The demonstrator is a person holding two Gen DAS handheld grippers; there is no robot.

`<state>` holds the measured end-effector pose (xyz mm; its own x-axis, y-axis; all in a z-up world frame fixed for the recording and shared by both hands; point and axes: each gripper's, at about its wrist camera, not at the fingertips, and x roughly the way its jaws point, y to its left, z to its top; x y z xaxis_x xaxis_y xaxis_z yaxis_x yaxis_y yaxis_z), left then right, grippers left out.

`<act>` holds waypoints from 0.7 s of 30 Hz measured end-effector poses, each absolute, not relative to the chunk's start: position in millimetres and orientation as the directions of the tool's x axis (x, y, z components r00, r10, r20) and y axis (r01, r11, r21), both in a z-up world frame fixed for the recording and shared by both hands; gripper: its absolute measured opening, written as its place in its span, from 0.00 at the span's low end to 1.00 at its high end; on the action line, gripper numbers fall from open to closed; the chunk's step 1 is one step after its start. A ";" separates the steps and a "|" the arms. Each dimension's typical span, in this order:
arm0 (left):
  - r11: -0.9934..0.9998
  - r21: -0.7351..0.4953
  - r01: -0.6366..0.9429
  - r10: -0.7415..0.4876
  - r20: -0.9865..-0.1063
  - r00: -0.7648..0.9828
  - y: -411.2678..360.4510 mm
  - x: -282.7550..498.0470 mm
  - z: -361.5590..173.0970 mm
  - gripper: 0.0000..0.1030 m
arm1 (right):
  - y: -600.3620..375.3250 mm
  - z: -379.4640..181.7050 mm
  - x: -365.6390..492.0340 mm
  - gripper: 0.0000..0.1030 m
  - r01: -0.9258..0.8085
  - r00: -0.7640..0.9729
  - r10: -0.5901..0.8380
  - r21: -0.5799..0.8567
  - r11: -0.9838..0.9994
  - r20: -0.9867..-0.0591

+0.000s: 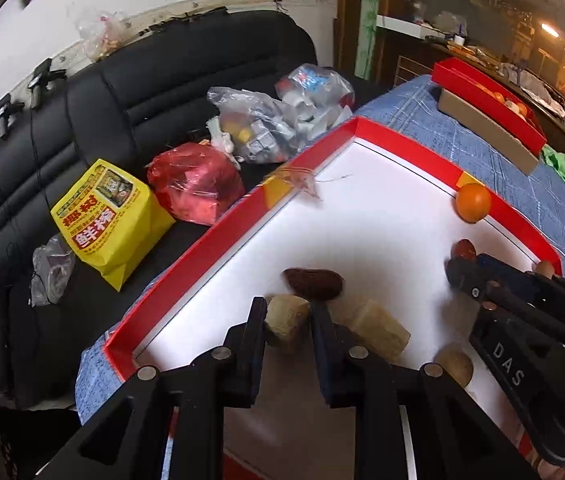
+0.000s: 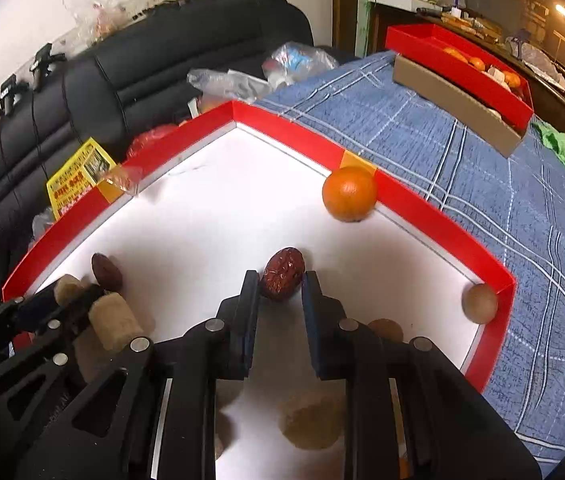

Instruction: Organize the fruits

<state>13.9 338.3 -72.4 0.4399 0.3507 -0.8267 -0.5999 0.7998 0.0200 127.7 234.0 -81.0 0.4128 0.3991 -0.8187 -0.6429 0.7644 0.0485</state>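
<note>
A shallow red tray (image 2: 434,204) with a white floor sat on a blue checked cloth (image 2: 422,128); the fruit lay scattered inside it. The left gripper (image 1: 288,314) reached over the tray's near-left part, its jaws drawn close on a pale beige chunk (image 1: 286,320) that sat between the tips, the pads at its sides; a second beige chunk (image 1: 378,328) lay just right of it, and a dark brown date (image 1: 314,284) lay just beyond the tips. The right gripper (image 2: 282,284) pointed down at a red date (image 2: 284,274); its jaws stood narrow with the date's near end between the tips, though whether the pads pressed it could not be told. An orange (image 2: 349,194) rested against the tray's far-right wall; a round brown fruit (image 2: 480,303) sat in the right corner. A second red tray (image 2: 462,68) holding more oranges lay on a cardboard box at the cloth's far edge; a yellow packet (image 1: 110,220) and a red plastic bag (image 1: 196,182) sat on the black sofa (image 1: 122,88) beside the table.
</note>
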 end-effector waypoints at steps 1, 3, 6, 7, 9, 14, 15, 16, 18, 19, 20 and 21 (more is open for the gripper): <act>0.806 0.027 -0.591 0.350 -0.827 0.439 336.4 16.0 -72.6 0.20 | 234.2 -81.0 128.7 0.21 -0.642 0.413 0.396 0.046 0.766 -0.820; 0.803 0.028 -0.595 0.353 -0.827 0.438 336.1 17.1 -72.1 0.21 | 235.0 -81.8 129.7 0.21 -0.643 0.410 0.388 0.040 0.764 -0.825; 0.812 0.022 -0.583 0.336 -0.834 0.437 335.1 18.5 -70.9 0.43 | 233.1 -81.8 130.7 0.32 -0.638 0.412 0.376 0.031 0.769 -0.830; 0.814 0.019 -0.580 0.326 -0.842 0.430 334.7 18.3 -70.9 0.46 | 231.2 -81.2 130.6 0.40 -0.635 0.412 0.371 0.030 0.772 -0.832; 0.810 0.003 -0.586 0.319 -0.841 0.437 333.5 13.9 -67.7 0.49 | 226.9 -78.3 128.3 0.55 -0.636 0.411 0.374 0.033 0.771 -0.831; 0.811 0.010 -0.585 0.368 -0.786 0.496 317.1 -5.3 -41.8 0.70 | 197.2 -51.4 115.5 0.68 -0.611 0.473 0.408 0.043 0.790 -0.781; 0.811 0.005 -0.585 0.370 -0.780 0.505 315.0 -8.4 -38.6 0.72 | 191.0 -46.3 112.1 0.73 -0.609 0.485 0.413 0.042 0.792 -0.771; 0.813 -0.007 -0.582 0.365 -0.773 0.519 312.0 -12.9 -33.7 0.72 | 183.6 -40.2 108.1 0.78 -0.606 0.496 0.419 0.043 0.795 -0.760; 0.822 -0.030 -0.569 0.348 -0.764 0.543 304.3 -20.1 -25.9 0.75 | 165.8 -25.0 96.4 0.86 -0.607 0.521 0.448 0.053 0.793 -0.727; 0.825 -0.027 -0.564 0.349 -0.761 0.547 297.6 -24.2 -21.6 0.75 | 156.9 -17.1 89.2 0.88 -0.605 0.535 0.456 0.053 0.794 -0.711; 0.830 -0.020 -0.558 0.352 -0.757 0.551 292.8 -26.7 -18.9 0.76 | 149.0 -10.1 81.7 0.89 -0.606 0.547 0.464 0.053 0.793 -0.696; 0.837 -0.013 -0.547 0.354 -0.750 0.559 286.9 -29.7 -16.3 0.77 | 140.9 -4.8 75.2 0.89 -0.614 0.553 0.477 0.054 0.788 -0.683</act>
